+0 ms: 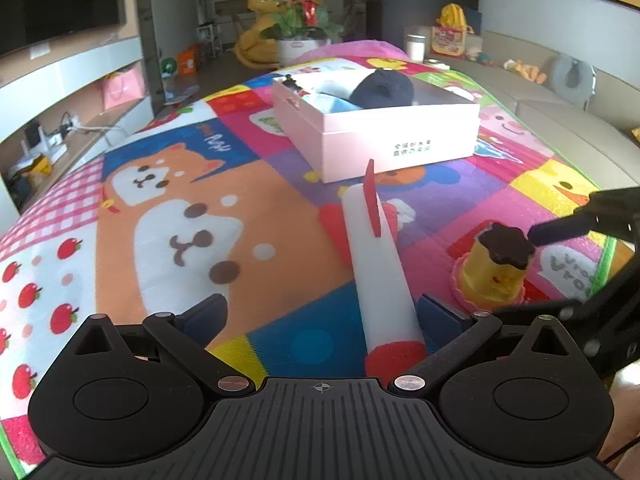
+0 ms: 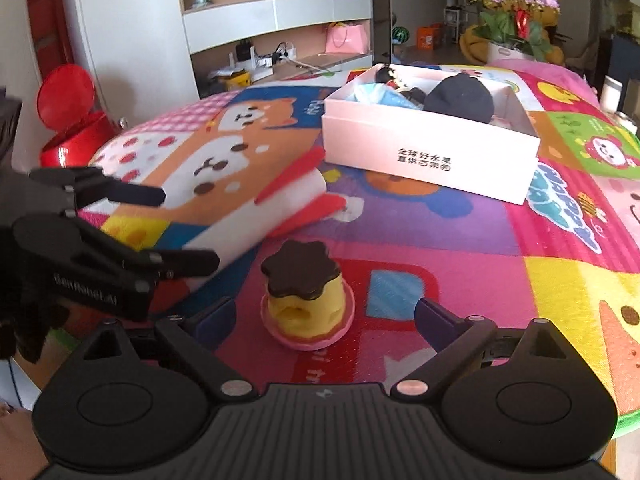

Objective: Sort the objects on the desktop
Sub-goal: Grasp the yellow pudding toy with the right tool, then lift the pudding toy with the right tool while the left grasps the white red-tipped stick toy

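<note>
A white foam rocket (image 1: 376,272) with red fins and a red tip lies on the colourful mat, its body between the wide-open fingers of my left gripper (image 1: 320,318). It also shows in the right wrist view (image 2: 256,216). A yellow pudding toy (image 2: 306,300) with a brown top on a pink base stands between the open fingers of my right gripper (image 2: 324,316); it shows in the left wrist view (image 1: 496,268) too. A pink open box (image 1: 384,136) holding a dark cap and other items sits farther back, also seen in the right wrist view (image 2: 424,152).
The cartoon mat (image 1: 168,216) covers the table. A sofa (image 1: 560,120) runs along the right. A TV shelf unit (image 2: 276,20) and a red bin (image 2: 68,120) stand beyond the mat's left edge. A flower pot (image 1: 300,12) stands at the far end.
</note>
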`<state>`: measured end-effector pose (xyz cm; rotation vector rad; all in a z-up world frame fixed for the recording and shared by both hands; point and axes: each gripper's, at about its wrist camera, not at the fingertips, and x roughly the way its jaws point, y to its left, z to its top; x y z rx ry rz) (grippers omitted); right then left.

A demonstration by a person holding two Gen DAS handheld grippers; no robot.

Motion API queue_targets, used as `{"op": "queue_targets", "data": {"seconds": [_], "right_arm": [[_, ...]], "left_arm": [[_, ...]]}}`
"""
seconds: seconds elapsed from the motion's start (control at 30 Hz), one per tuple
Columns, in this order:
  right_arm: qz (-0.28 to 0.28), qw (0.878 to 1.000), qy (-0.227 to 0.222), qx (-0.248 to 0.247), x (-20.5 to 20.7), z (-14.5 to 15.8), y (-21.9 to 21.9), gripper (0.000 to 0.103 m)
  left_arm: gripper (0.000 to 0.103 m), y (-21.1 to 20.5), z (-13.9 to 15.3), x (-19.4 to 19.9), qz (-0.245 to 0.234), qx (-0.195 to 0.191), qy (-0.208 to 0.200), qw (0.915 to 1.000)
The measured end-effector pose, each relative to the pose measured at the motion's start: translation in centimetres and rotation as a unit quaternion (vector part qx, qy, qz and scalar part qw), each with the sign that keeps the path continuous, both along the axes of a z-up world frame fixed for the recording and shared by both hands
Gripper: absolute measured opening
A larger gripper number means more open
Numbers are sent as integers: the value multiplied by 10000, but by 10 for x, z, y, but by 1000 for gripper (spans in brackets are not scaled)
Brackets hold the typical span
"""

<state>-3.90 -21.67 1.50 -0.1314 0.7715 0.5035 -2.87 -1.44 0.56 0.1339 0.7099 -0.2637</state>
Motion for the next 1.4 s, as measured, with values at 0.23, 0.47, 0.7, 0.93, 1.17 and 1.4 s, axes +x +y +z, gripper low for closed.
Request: {"op": "queue_targets", "data": {"seconds": [0.23, 0.47, 0.7, 0.93, 1.17, 1.4], "right_arm": [[-164, 9958, -513, -740, 4, -7, 10, 96], [-1510, 9829, -614, -856, 37, -12, -19, 101], [-1795, 9825, -325, -374, 46, -19, -36, 103], [-1834, 9822, -285, -277, 45, -21, -37, 103], [-1846, 9821, -290, -248, 45, -21, -37, 103], [-1808, 9829, -265, -239, 45, -21, -37, 103]], "left_arm": [[103, 4, 1, -8, -208, -289, 147, 9993], [103, -4, -2, -24, -377, -505, 277, 9976], [83, -9, -6, -20, -296, -405, 307, 9983], [54, -18, -8, -1, -289, -392, 146, 9987], [39, -31, -11, 26, -154, -242, -89, 9995], [49, -13, -11, 30, 150, -233, -79, 9996]]}}
